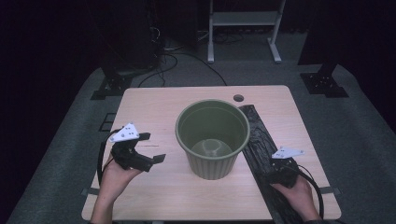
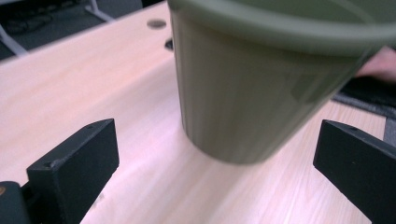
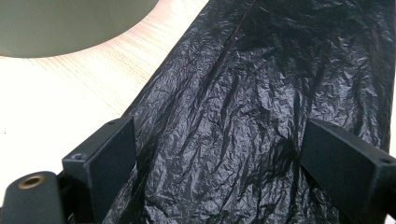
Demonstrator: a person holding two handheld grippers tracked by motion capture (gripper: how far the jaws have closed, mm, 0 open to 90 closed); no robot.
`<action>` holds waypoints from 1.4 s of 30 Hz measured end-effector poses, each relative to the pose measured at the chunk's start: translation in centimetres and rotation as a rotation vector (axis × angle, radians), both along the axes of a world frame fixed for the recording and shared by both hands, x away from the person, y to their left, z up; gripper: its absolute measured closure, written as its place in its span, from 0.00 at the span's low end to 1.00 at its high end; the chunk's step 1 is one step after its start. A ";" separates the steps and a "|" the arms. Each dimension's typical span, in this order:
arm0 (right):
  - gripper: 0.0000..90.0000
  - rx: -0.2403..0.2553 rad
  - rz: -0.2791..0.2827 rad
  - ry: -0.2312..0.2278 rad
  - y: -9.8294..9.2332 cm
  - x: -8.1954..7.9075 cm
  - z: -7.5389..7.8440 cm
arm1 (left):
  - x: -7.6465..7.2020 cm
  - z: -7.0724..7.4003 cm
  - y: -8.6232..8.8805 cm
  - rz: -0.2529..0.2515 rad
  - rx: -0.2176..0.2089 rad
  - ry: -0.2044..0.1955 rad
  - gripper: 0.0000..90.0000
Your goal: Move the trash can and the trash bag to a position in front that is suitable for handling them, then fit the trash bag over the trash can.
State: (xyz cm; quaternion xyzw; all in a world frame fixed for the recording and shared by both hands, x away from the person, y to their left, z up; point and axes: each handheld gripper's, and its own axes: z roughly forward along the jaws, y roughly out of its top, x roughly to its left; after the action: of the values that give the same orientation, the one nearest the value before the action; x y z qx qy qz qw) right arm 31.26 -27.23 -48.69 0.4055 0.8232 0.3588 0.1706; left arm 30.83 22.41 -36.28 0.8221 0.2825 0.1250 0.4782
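Black plastic bag point(image 1: 258, 140) lies crumpled in a long strip along the right side of the wooden table point(image 1: 154, 105), running from beside the green bin point(image 1: 212, 135) to the near edge. We see the right gripper point(image 3: 219, 154) poised low over the bag, jaws spread wide with the wrinkled film between them, not closed on it; the right hand point(image 1: 299, 196) grips it from the near edge. Our left gripper point(image 2: 210, 163), jaws likewise apart, points at the bin's ribbed wall, held clear of it by the left hand point(image 1: 116, 175).
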 end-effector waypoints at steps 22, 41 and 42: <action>0.15 0.004 -0.004 -0.005 0.0 0.1 0.0 | -1.0 -10.5 -2.2 -0.036 0.154 0.083 0.00; 0.98 0.013 -0.012 -0.046 -1.1 -0.7 0.4 | -1.1 -12.1 -2.9 -0.037 0.239 0.074 0.00; 0.99 0.015 -0.011 -0.044 -1.2 -0.7 0.4 | -1.1 -12.1 -2.9 -0.037 0.239 0.074 0.00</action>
State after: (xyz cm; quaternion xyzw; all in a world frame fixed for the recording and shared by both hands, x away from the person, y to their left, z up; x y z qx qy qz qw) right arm 30.53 -28.43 -48.30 0.4033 0.8144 0.3727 0.1876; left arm 29.69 19.50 -48.37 0.8823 0.2679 0.1186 0.3683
